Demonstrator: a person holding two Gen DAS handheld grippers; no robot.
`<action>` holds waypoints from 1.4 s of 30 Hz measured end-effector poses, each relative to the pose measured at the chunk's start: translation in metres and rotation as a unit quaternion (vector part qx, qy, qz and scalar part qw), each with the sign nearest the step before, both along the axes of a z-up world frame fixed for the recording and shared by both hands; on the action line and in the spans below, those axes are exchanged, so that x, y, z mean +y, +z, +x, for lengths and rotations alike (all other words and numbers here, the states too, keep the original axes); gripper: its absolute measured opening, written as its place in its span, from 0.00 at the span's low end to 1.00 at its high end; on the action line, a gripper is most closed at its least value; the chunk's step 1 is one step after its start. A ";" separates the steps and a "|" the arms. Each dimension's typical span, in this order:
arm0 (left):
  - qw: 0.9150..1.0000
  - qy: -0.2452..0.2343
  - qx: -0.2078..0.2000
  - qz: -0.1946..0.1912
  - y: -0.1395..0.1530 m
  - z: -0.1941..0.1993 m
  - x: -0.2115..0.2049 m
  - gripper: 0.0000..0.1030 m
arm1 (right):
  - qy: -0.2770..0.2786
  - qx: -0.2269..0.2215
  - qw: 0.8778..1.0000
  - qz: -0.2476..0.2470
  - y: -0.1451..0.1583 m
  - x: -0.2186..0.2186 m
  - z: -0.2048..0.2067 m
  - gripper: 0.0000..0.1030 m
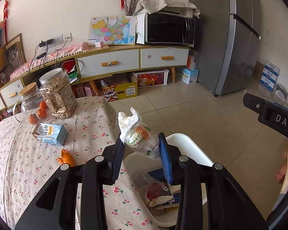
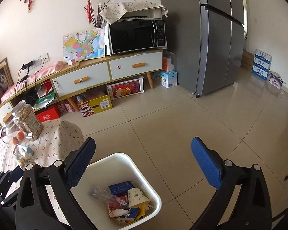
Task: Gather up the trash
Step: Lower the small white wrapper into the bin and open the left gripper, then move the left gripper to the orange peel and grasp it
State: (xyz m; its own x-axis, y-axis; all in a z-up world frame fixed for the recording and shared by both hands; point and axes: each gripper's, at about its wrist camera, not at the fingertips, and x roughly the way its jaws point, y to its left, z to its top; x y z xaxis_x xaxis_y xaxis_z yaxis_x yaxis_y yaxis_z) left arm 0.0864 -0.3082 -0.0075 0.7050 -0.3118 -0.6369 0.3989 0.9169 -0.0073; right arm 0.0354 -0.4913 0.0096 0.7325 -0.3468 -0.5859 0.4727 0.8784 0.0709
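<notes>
Over the near-left rim of the white plastic waste bin (image 1: 190, 143), the left gripper (image 1: 142, 159) is clamped on a crumpled clear plastic bag with green and orange print (image 1: 142, 136). Blue pads pinch it across the middle; the knotted white top sticks up above the pads, the lower end hangs toward the bin mouth.

Handling, my read: light, soft, no stiffness, film likely slick. It gives under the pads, so a mid-body pinch on the bulkiest part is the right hold; the loose top would slide out. Nothing fragile, squeeze is fine. Expect it to cling to a pad on release rather than drop clean.

Right gripper (image 2: 144, 163) sits above the bin too, jaws spread wide, nothing between them. Bin already holds a floral paper cup (image 2: 137, 196), a dark blue carton and wrappers.

Left of the bin, on the cherry-print tablecloth (image 1: 19, 163): a light blue milk carton lying on its side (image 1: 50, 134) and an orange peel scrap (image 1: 67, 158). The carton looks rigid enough to grab across its flat faces; the peel is small and low, needs a fingertip pinch close to the cloth.
</notes>
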 end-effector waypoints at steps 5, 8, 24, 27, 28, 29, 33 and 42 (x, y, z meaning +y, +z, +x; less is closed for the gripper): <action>0.999 -0.022 0.031 0.007 -0.013 0.005 -0.021 0.80 | -0.009 0.002 1.000 0.007 -0.002 -0.008 0.001 0.93; 0.999 -0.008 0.042 0.005 -0.021 0.009 -0.016 0.80 | -0.005 0.003 1.000 0.006 -0.002 -0.006 0.002 0.93; 0.979 0.173 0.099 0.044 -0.064 0.072 0.080 0.82 | 0.047 0.028 0.999 0.002 -0.007 0.027 0.021 0.93; 0.973 0.194 0.113 0.045 -0.075 0.081 0.095 0.82 | 0.055 0.033 0.998 -0.002 -0.008 0.034 0.025 0.93; 0.972 0.198 0.117 0.045 -0.078 0.083 0.099 0.82 | 0.057 0.034 0.998 -0.004 -0.008 0.036 0.025 0.93; 0.971 0.202 0.119 0.047 -0.081 0.085 0.102 0.82 | 0.060 0.035 0.998 -0.005 -0.008 0.038 0.026 0.93; 0.969 0.207 0.123 0.055 -0.090 0.093 0.107 0.82 | 0.065 0.040 0.997 -0.006 -0.010 0.043 0.031 0.93; 0.963 0.207 0.167 0.044 -0.110 0.109 0.118 0.64 | 0.080 0.049 0.995 -0.013 -0.014 0.055 0.042 0.93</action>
